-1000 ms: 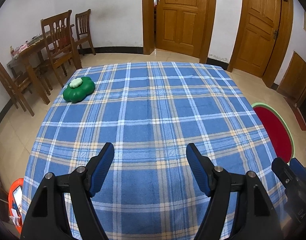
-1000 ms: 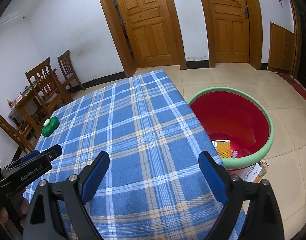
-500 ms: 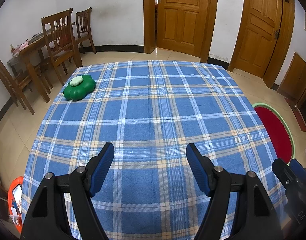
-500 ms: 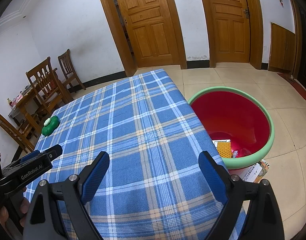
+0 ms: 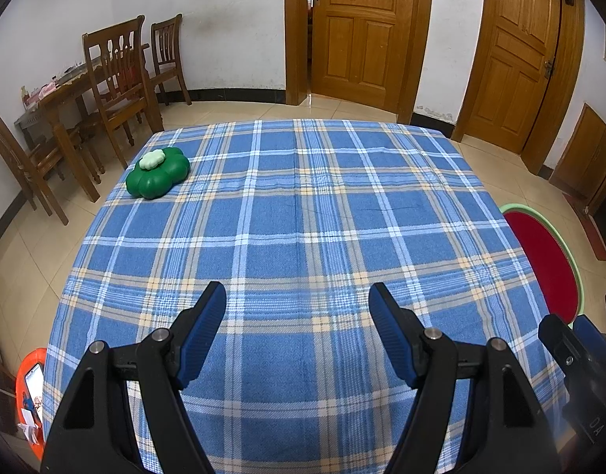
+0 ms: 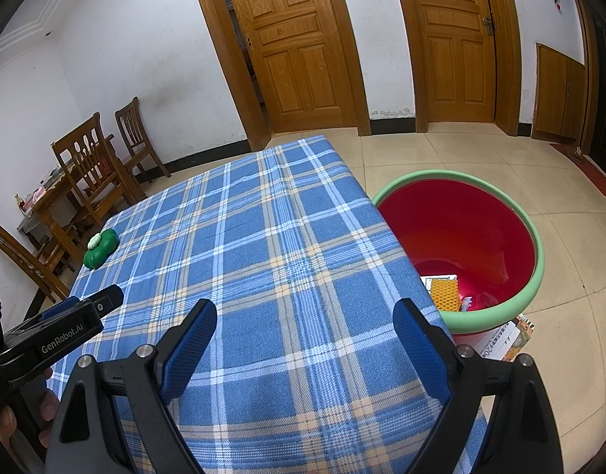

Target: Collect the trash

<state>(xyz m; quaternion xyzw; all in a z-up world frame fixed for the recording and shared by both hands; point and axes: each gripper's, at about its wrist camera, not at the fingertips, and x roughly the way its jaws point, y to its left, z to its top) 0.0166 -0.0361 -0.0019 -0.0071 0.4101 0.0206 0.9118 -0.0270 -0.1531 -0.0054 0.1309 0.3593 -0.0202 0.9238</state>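
Little has changed over the past second: both our hands have stayed put above the near edge of the tabletop [image 5: 303, 237], and only the left view has shifted a trace. Our left gripper [image 5: 297, 308] hangs with its jaws apart and nothing between them; our right gripper [image 6: 304, 330] is spread wider, also empty.

The blue plaid cloth carries only one thing, a green flower-shaped object [image 5: 157, 172] at the far left corner, well apart from both grippers. We judge it to be no trash, though we cannot be sure. The red bin with the green rim [image 6: 534, 233] stands on the floor just beside the right edge of the tabletop, and at its bottom lie an orange mesh piece [image 6: 445, 294] and some white scraps. A printed paper item [image 6: 504, 337] lies on the floor against the bin's base.

As we read it, the collecting is essentially done, and this stillness looks like a closing pause.
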